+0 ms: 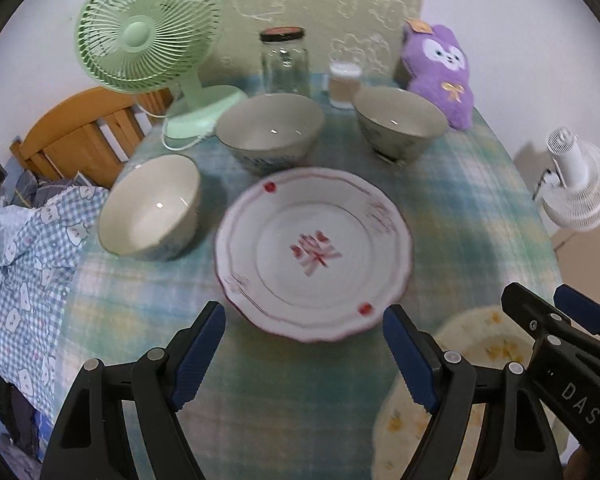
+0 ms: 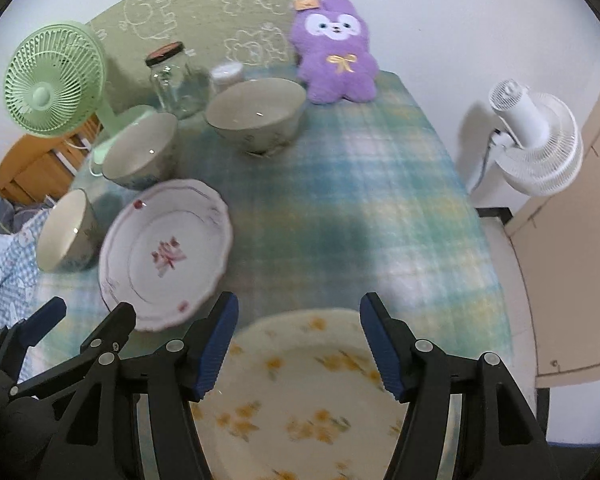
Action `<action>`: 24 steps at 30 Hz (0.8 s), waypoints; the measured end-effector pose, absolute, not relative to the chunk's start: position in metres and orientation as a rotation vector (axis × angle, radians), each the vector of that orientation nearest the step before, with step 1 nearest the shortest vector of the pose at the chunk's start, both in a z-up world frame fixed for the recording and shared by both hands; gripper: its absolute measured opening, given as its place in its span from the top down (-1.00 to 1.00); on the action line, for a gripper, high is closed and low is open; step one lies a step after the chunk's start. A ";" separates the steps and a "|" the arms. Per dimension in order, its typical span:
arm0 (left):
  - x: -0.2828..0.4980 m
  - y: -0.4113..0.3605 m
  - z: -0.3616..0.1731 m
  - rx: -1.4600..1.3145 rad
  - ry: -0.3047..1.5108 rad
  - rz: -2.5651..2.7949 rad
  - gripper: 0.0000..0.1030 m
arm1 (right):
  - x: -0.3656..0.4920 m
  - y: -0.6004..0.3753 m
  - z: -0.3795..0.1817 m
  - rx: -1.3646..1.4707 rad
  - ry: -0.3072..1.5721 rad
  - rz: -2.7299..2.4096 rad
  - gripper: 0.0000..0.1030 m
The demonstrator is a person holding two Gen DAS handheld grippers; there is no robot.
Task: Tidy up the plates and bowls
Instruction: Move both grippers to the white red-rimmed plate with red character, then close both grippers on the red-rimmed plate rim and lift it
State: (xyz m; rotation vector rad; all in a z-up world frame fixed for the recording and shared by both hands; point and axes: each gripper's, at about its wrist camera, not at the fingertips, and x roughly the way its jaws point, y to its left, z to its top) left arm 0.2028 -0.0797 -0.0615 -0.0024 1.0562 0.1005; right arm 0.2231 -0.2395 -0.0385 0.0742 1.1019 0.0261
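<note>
A white plate with red marks (image 1: 314,254) lies mid-table, also seen in the right wrist view (image 2: 166,252). A cream plate with yellow flowers (image 2: 300,396) lies at the near edge, also in the left wrist view (image 1: 480,344). Three pale bowls stand behind: left (image 1: 150,208), middle (image 1: 270,130), right (image 1: 400,122). My left gripper (image 1: 304,356) is open just before the red-marked plate. My right gripper (image 2: 298,344) is open above the flowered plate. Both are empty.
A green desk fan (image 1: 148,36), a glass jar (image 1: 285,62), a small cup (image 1: 343,82) and a purple plush toy (image 1: 440,68) stand along the back of the plaid tablecloth (image 2: 360,184). A white fan (image 2: 536,140) stands off the right edge. Bedding lies left.
</note>
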 end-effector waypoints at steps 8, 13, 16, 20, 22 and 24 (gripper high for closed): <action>0.232 -0.055 -0.081 -0.027 1.054 0.134 -0.58 | 0.260 -0.206 -0.052 0.061 1.078 0.077 -0.30; 0.249 -0.046 -0.099 -0.027 1.068 0.186 -0.50 | 0.280 -0.188 -0.071 0.040 1.094 0.102 -0.30; 0.258 -0.041 -0.109 -0.018 1.073 0.214 -0.49 | 0.292 -0.181 -0.084 0.036 1.118 0.105 -0.30; 0.267 -0.032 -0.122 -0.038 1.100 0.231 -0.39 | 0.305 -0.174 -0.099 0.032 1.143 0.111 -0.29; 0.271 -0.030 -0.127 -0.045 1.110 0.238 -0.32 | 0.311 -0.170 -0.105 0.025 1.150 0.118 -0.27; 0.274 -0.028 -0.132 -0.056 1.124 0.242 -0.22 | 0.315 -0.166 -0.110 0.016 1.153 0.123 -0.18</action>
